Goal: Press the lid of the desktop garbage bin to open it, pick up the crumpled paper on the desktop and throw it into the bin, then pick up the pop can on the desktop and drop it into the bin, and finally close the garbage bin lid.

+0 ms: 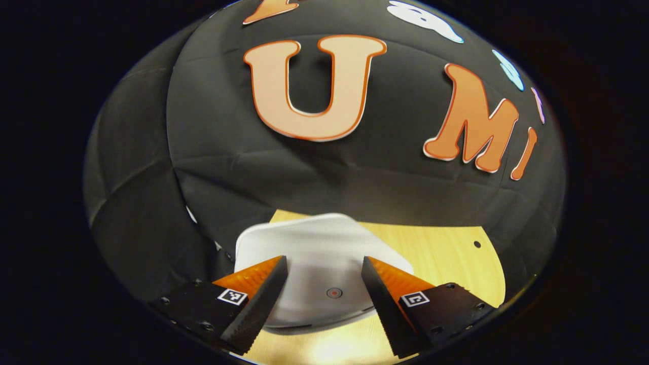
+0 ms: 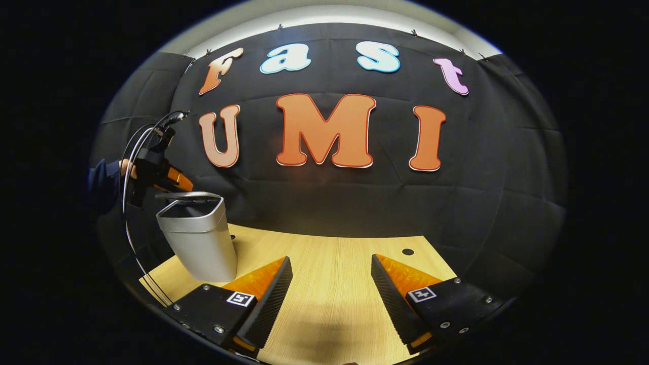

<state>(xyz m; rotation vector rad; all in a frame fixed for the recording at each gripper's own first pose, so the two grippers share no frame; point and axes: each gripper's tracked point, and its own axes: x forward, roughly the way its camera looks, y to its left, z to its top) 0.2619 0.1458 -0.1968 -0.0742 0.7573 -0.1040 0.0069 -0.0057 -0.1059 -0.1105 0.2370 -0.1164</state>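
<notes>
over the bin [image 1: 324, 263], at the desk's left end, the left gripper [image 1: 324, 299] hangs with its jaws spread wide and nothing between them; the white lid [image 1: 314, 243] with its small round mark [image 1: 334, 292] lies just below and ahead of the fingertips. the right gripper view shows the same bin [image 2: 200, 243] from the side, standing on the desk [image 2: 329, 284], with the lid [image 2: 187, 195] looking slightly raised over the rim, though i cannot tell how far it stands open. a sleeve and hand [image 2: 109, 177] hold the left gripper [image 2: 157, 175] above and just behind it.

judging by this, either the opening press or the closing press on the lid is in hand; i see no crumpled paper and no can on the wood in front of either camera, so i cannot tell which. the next move calls for a straight, gentle press down on the lid near the mark, square enough not to tip the bin.

the right gripper [image 2: 329, 299] waits low over bare wood, well apart from the bin, jaws spread and empty. a cable [image 2: 129, 223] trails down beside the bin and could snag it. small dark holes [image 2: 407, 251] dot the far desk edge.
</notes>
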